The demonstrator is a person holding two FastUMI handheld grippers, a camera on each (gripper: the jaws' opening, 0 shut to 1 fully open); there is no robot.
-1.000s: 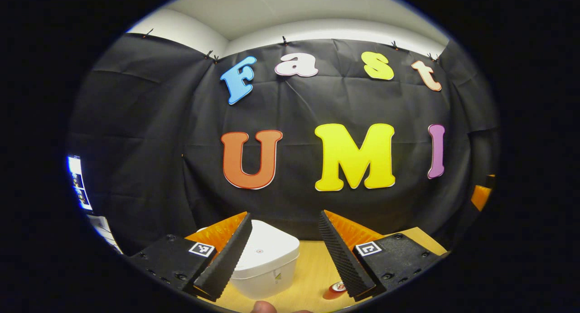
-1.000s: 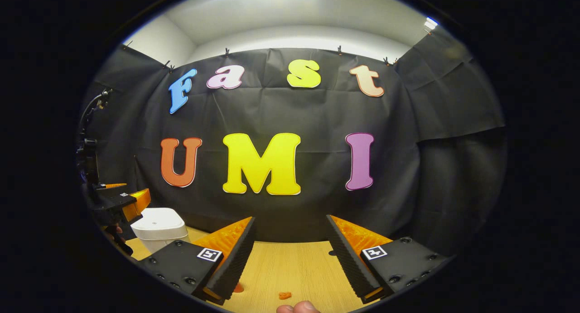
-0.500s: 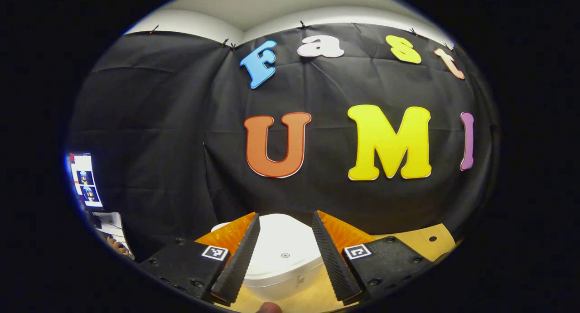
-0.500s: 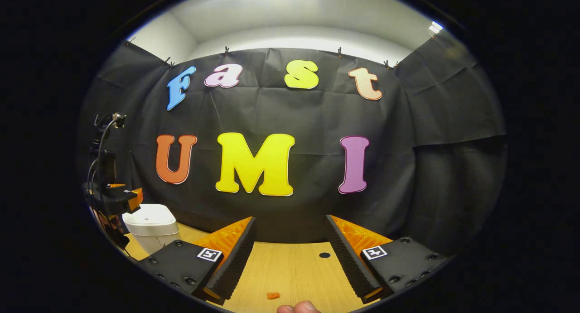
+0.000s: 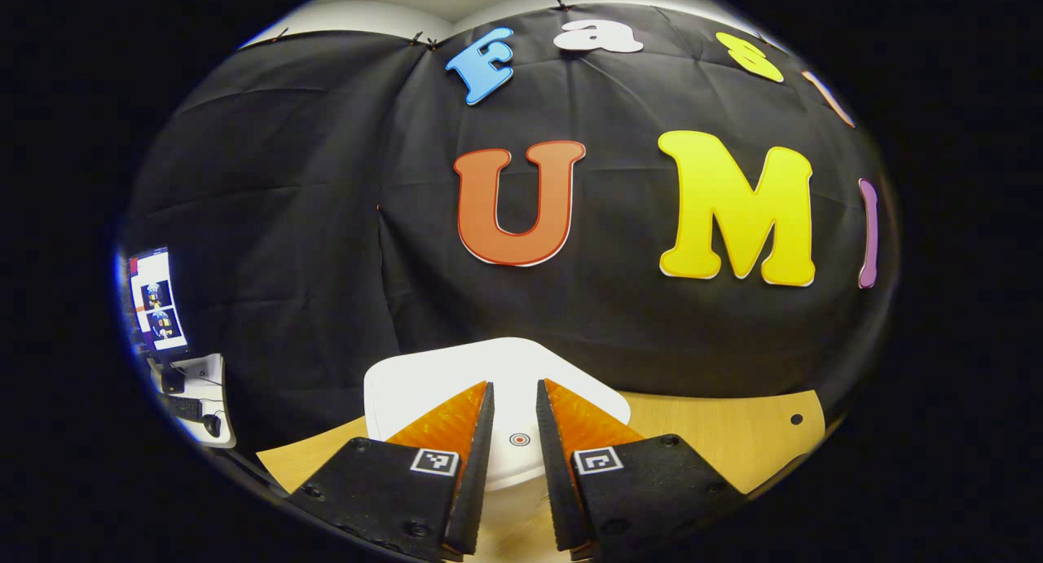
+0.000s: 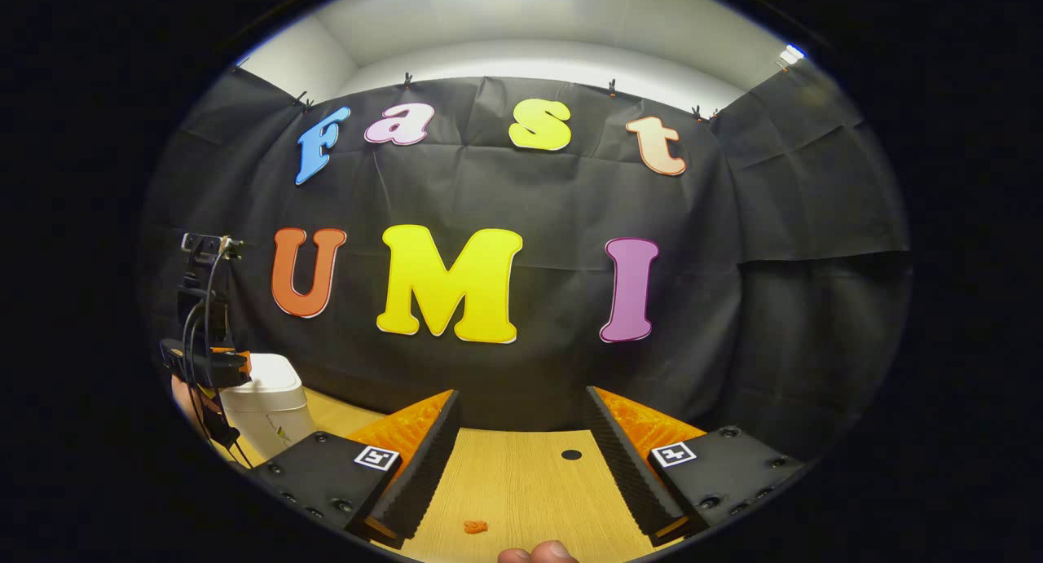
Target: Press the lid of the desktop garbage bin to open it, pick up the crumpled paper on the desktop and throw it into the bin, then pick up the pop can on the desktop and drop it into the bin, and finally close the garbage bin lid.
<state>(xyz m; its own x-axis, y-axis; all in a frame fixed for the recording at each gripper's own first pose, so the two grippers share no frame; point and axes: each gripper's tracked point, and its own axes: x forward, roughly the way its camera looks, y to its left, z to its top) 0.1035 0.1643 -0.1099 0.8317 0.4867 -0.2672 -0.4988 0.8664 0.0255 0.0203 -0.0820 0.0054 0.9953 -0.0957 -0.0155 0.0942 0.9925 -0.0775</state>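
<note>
- covering the back and the sides of the booth is a black cloth wall (image 6: 733, 318), creased, clipped at the top under a pale ceiling (image 6: 530, 25).
- the wooden desktop (image 6: 521, 481) is light, with fine grain, and has a small round dark hole (image 6: 571, 455) near the wall.
- at the left edge of the left gripper view a lit screen (image 5: 155, 302) stands outside the booth; what is on it is too small to tell.
- the garbage bin (image 5: 424, 376) is white, smooth plastic with rounded corners; its lid is down, and a small red ring mark (image 5: 519, 439) sits on the lid.
- the left gripper (image 5: 513, 465) is over the lid, its jaws narrow, a slim gap between the ribbed pads, nothing held; the ring mark shows in this gap. i cannot tell if the tips touch the lid.
- in the right gripper view the same bin (image 6: 265, 396) is far to the left on the desktop, and the left gripper (image 6: 208, 366) with its cables is at its top, a hand partly hidden behind it.
- the right gripper (image 6: 521, 465) hangs above the bare desktop, well apart from the bin, jaws wide and empty.
- a small orange scrap (image 6: 475, 527) lies on the wood between its fingers, and a fingertip (image 6: 542, 553) shows at the bottom edge.
</note>
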